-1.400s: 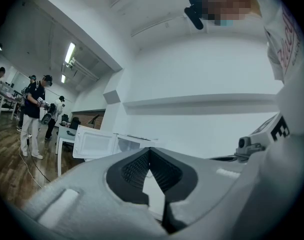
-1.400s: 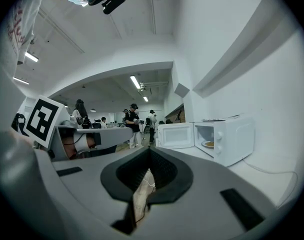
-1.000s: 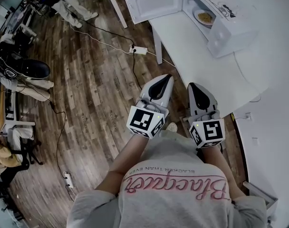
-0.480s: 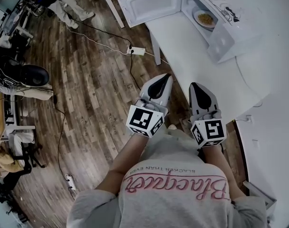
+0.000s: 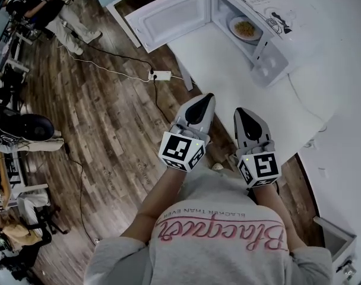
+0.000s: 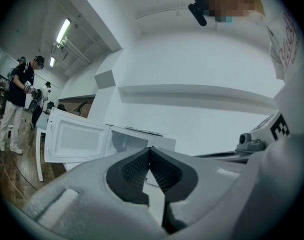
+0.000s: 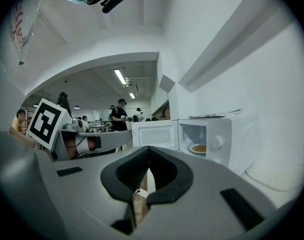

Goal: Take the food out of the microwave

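Left gripper (image 5: 205, 98): grey jaws pressed together, nothing between. Right gripper (image 5: 240, 111): jaws likewise closed at the tips, empty. Both are held side by side before the torso, roughly level, noses toward the white box-shaped microwave oven (image 5: 274, 51); reads as approach carriage, no reach begun. Oven stands on the white curved tabletop (image 5: 240, 88), its white hinged door (image 5: 168, 16) swung wide, leaving the cavity free to enter. Target: round pale plate of yellowish food (image 5: 244, 28), inside the cavity, well apart from both grippers. Jaws must part before any grasp. Count: grippers 2, oven 1, door 1, plate 1
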`<state>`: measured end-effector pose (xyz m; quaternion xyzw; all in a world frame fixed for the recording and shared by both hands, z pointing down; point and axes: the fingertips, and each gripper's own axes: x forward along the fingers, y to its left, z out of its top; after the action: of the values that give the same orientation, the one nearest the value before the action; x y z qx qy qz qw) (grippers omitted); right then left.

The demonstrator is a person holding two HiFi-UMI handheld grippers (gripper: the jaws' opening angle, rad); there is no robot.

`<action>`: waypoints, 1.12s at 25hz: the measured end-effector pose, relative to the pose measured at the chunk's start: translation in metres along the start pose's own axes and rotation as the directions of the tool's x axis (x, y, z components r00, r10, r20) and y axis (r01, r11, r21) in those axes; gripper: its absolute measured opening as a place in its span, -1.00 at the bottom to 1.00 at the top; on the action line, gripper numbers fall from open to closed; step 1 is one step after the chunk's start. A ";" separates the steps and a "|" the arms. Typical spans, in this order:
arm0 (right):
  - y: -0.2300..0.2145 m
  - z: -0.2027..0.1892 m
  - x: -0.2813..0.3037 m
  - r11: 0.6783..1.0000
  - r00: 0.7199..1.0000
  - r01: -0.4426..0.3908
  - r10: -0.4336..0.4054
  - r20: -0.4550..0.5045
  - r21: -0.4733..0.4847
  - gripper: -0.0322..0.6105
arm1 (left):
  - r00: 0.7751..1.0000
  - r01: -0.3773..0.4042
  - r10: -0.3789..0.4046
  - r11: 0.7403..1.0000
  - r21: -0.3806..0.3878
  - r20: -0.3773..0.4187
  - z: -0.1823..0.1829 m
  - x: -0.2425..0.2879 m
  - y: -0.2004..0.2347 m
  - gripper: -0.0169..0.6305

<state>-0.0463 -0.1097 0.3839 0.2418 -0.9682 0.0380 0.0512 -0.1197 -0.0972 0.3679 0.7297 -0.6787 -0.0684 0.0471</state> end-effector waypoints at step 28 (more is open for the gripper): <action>-0.098 0.017 0.190 0.940 0.940 0.341 -0.341 -0.010 0.004 -0.87 | 0.911 0.351 -0.383 0.915 -0.197 -0.153 -0.024 0.208 0.129 -0.58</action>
<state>-0.1683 -0.2864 0.3940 0.4057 -0.9114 0.0322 0.0607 -0.2278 -0.3149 0.4051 0.8412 -0.5135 -0.0627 0.1574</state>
